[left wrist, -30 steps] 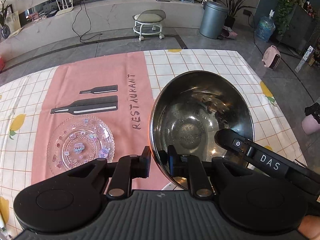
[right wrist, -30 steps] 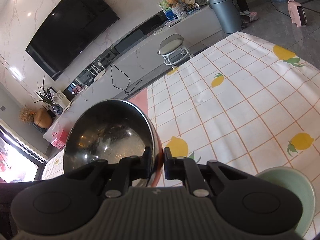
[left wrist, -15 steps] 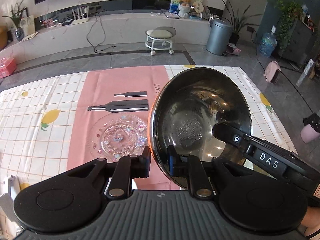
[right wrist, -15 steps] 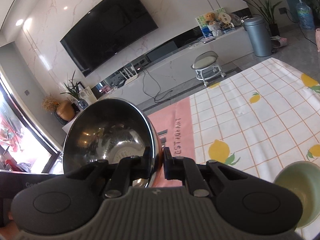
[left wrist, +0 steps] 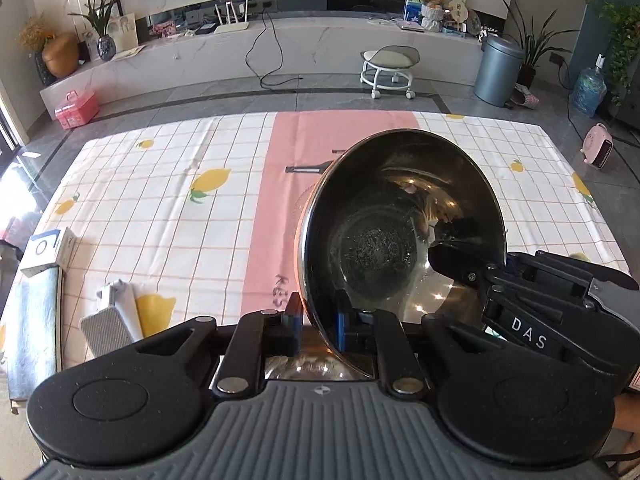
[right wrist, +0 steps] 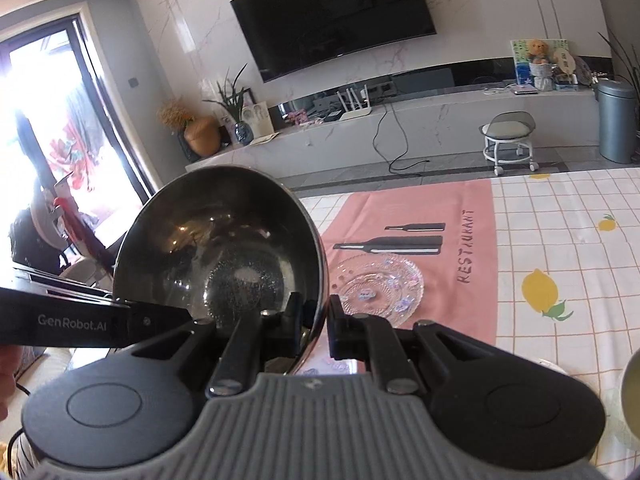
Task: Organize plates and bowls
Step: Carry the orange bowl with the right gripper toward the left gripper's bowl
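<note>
Holding the steel bowl [left wrist: 400,240] tilted above the bench [left wrist: 160,208], I have both claws clamped on its rim: the left claw [left wrist: 318,326] at the near edge, the right claw [right wrist: 314,316] on the opposite side. The glass plate [right wrist: 380,284] lies on the pink placemat [right wrist: 452,248]; a pale green bowl [right wrist: 630,396], I think, shows at the right.

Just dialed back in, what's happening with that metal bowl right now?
A person is carrying the steel bowl with both handheld grippers. The left gripper and the right gripper are each clamped on its rim, holding it tilted above the pink placemat. The glass plate sits on the placemat just below the printed cutlery, beside the bowl in the right wrist view. The bowl is not set down yet.
</note>
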A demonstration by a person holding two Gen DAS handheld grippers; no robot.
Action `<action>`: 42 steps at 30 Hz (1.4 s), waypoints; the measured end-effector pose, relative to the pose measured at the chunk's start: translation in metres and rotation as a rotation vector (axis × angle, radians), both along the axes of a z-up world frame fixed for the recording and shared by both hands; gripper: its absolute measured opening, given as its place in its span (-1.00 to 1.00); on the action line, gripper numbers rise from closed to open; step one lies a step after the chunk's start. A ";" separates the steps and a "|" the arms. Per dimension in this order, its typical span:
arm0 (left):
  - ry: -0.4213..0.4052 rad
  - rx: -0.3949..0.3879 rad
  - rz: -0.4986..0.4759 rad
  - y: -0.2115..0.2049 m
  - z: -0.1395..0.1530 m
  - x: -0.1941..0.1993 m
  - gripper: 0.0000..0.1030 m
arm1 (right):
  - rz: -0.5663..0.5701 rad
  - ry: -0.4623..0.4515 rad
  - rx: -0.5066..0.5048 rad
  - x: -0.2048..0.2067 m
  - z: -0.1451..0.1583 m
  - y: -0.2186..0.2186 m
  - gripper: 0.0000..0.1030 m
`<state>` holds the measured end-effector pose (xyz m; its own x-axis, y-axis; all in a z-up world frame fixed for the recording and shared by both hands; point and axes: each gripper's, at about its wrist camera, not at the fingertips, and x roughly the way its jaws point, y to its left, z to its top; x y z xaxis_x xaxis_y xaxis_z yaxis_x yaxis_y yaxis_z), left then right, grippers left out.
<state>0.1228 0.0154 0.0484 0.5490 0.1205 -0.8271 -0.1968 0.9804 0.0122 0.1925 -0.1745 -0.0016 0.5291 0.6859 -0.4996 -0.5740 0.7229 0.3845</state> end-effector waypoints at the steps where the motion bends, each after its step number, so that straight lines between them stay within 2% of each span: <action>1: 0.012 -0.007 0.006 0.001 -0.001 -0.003 -0.65 | 0.018 0.002 -0.007 -0.004 0.000 0.002 -0.80; 7: 0.076 -0.003 -0.003 0.011 -0.014 -0.024 -0.63 | 0.103 0.027 -0.069 -0.020 -0.004 0.018 -0.80; 11: 0.148 -0.011 0.003 0.022 -0.025 -0.028 -0.62 | 0.155 0.047 -0.118 -0.032 -0.015 0.032 -0.79; 16: 0.200 0.001 0.003 0.024 -0.036 -0.029 -0.62 | 0.214 0.071 -0.191 -0.035 -0.026 0.048 -0.78; 23: 0.291 -0.069 0.029 0.038 -0.059 -0.034 -0.63 | 0.225 0.067 -0.260 -0.036 -0.038 0.060 -0.78; 29: 0.298 -0.015 0.038 0.041 -0.067 -0.031 -0.58 | 0.235 0.050 -0.292 -0.040 -0.044 0.067 -0.77; 31: 0.291 -0.028 0.040 0.044 -0.069 -0.030 -0.54 | 0.230 0.035 -0.282 -0.041 -0.043 0.067 -0.68; 33: 0.275 -0.049 0.044 0.048 -0.069 -0.030 -0.52 | 0.222 0.012 -0.264 -0.042 -0.040 0.066 -0.42; 37: 0.220 -0.046 0.048 0.052 -0.070 -0.029 -0.40 | 0.181 -0.041 -0.250 -0.043 -0.036 0.063 -0.36; 42: 0.201 -0.045 0.071 0.059 -0.074 -0.024 -0.36 | 0.156 0.022 -0.278 -0.029 -0.051 0.065 -0.35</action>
